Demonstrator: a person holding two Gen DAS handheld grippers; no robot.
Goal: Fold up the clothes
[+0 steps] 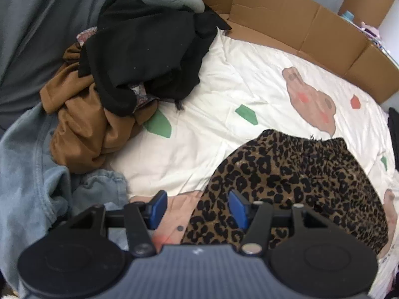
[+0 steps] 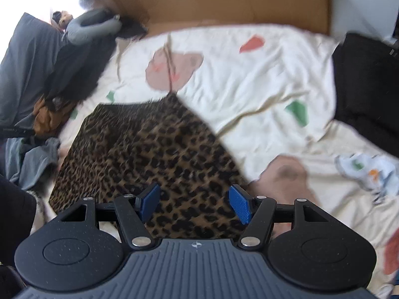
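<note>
- Leopard-print garment (image 1: 294, 184) spread flat on the bedsheet (image 1: 224, 94), toward its near edge.
- Heap of clothes (image 1: 119, 79) piled at the sheet's left edge, well apart from the garment.
- Cardboard (image 1: 286, 17) standing along the far edge, behind the sheet.
- Dark folded item (image 2: 366, 94) at the sheet's right edge.
- Small printed cloth (image 2: 369, 172) near the right edge, closer in.

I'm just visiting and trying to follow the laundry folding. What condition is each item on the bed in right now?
Leopard-print fabric garment: folded, lying flat on the sheet, released.
Black garment: crumpled on the pile, unfolded.
Brown garment: bunched up, unfolded.
Light blue denim garment: rumpled, unfolded.
White patterned bedsheet: spread out, wrinkled.
Left claw: open, empty.
Right claw: open, empty.
</note>
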